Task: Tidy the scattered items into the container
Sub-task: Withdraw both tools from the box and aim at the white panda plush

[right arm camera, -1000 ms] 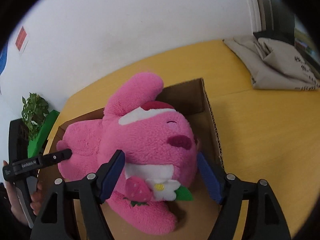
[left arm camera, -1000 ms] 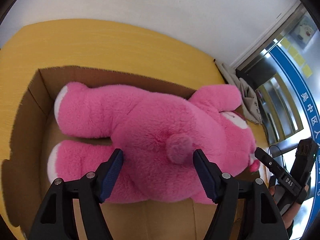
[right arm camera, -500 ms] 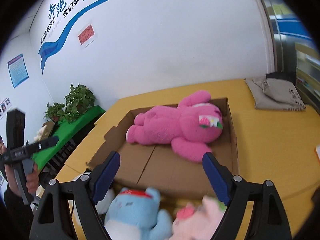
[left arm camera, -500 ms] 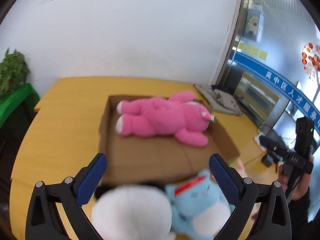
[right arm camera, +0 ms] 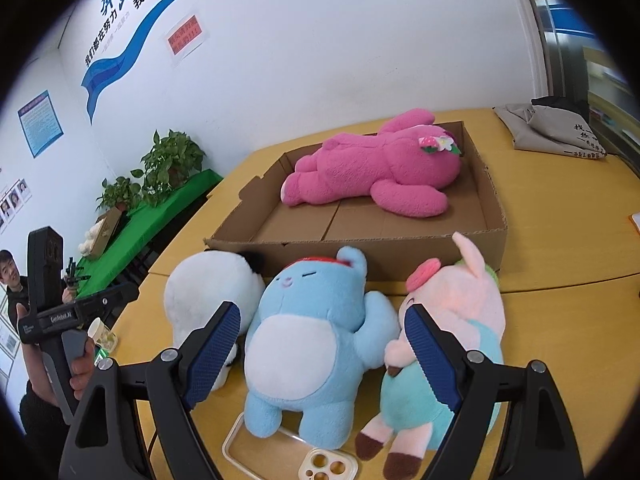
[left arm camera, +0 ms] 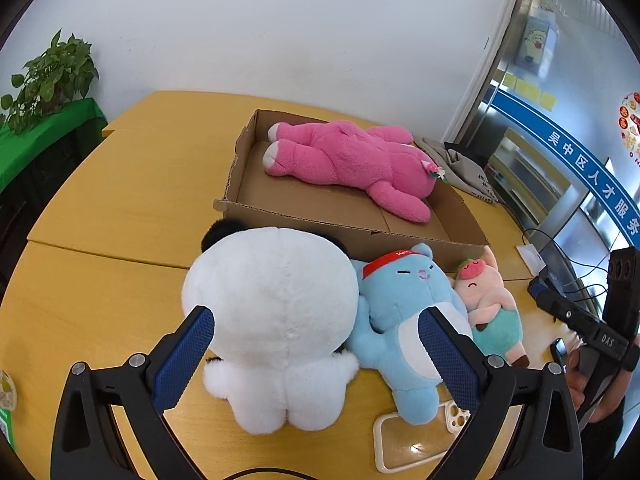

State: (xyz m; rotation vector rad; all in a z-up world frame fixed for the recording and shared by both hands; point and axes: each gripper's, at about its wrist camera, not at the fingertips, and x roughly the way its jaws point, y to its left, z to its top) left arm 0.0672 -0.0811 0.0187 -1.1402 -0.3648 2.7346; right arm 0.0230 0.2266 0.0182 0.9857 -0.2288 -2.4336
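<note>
A large pink plush bear lies on its side in the shallow cardboard box. In front of the box, a white plush, a blue plush with a red cap and a pink pig plush sit side by side on the yellow table. My left gripper hangs open above and behind the white plush, pads apart from it. My right gripper is open over the blue plush, touching nothing.
A clear phone case lies at the blue plush's feet. A grey cloth bag rests beyond the box. Cables trail at the right edge, and a small jar stands at the left. Potted plants sit off the table.
Both grippers let go of the pink bear in the box and drew back and up. The three plush toys in front of the box came into view. The left jaws widened.
</note>
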